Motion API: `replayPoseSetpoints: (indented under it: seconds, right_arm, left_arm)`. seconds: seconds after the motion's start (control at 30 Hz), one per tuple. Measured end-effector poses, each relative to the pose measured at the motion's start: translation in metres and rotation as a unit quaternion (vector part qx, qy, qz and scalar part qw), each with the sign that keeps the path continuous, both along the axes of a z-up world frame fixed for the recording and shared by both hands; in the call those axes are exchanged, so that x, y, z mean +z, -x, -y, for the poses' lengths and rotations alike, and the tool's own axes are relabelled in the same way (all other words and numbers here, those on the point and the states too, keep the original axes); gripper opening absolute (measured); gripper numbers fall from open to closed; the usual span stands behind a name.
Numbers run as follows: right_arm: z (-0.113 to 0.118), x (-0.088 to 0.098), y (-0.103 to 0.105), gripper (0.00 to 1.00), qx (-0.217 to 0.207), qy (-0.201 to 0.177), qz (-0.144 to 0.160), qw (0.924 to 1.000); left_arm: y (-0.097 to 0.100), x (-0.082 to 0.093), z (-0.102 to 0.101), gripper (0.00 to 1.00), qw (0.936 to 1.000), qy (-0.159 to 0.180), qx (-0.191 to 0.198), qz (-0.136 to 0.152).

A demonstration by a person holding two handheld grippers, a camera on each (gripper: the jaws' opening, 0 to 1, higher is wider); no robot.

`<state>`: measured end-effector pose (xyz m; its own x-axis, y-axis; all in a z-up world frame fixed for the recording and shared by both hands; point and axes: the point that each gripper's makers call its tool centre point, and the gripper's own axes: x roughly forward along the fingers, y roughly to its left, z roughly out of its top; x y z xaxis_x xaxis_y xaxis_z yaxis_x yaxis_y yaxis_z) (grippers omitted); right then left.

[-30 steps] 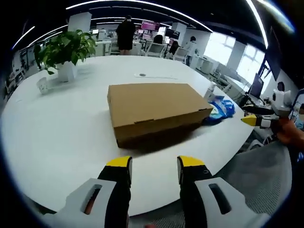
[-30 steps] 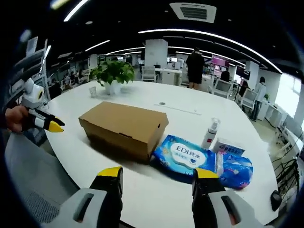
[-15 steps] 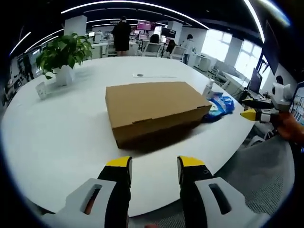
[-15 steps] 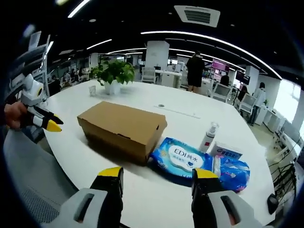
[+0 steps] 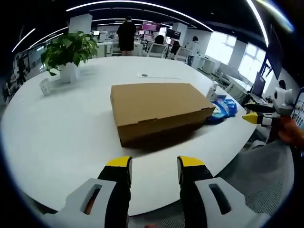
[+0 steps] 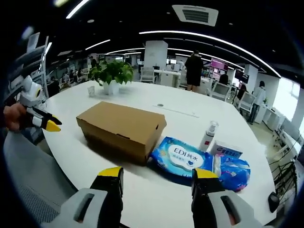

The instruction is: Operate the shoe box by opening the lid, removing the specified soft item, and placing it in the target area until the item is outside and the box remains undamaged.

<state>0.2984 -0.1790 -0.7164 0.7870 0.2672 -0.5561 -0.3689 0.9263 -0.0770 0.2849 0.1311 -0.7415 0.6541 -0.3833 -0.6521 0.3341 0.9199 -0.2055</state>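
The shoe box (image 5: 160,110) sits closed on the white table (image 5: 61,137), and I hold both grippers off it, left gripper (image 5: 154,165) and right gripper (image 6: 156,176) spread and empty. My worry: levering the lid too hard could tear its tabs or shove the box into the wipes pack (image 6: 183,159) touching its side. Toward the potted plant (image 6: 113,76) the table offers open room.

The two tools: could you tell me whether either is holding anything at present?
Nothing is held. The left tool and right tool are both open, short of the closed shoe box.
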Motion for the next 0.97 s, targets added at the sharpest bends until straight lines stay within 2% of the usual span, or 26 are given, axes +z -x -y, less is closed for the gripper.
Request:
replayPoseSetpoints:
  seconds: [0.97]
  right_arm:
    - [0.0014,-0.0006,0.0002,0.56,-0.004,-0.007,0.000,1.0000]
  left_arm:
    - [0.0002,-0.0005,-0.0022,0.38,1.0000,0.000,0.009,-0.003]
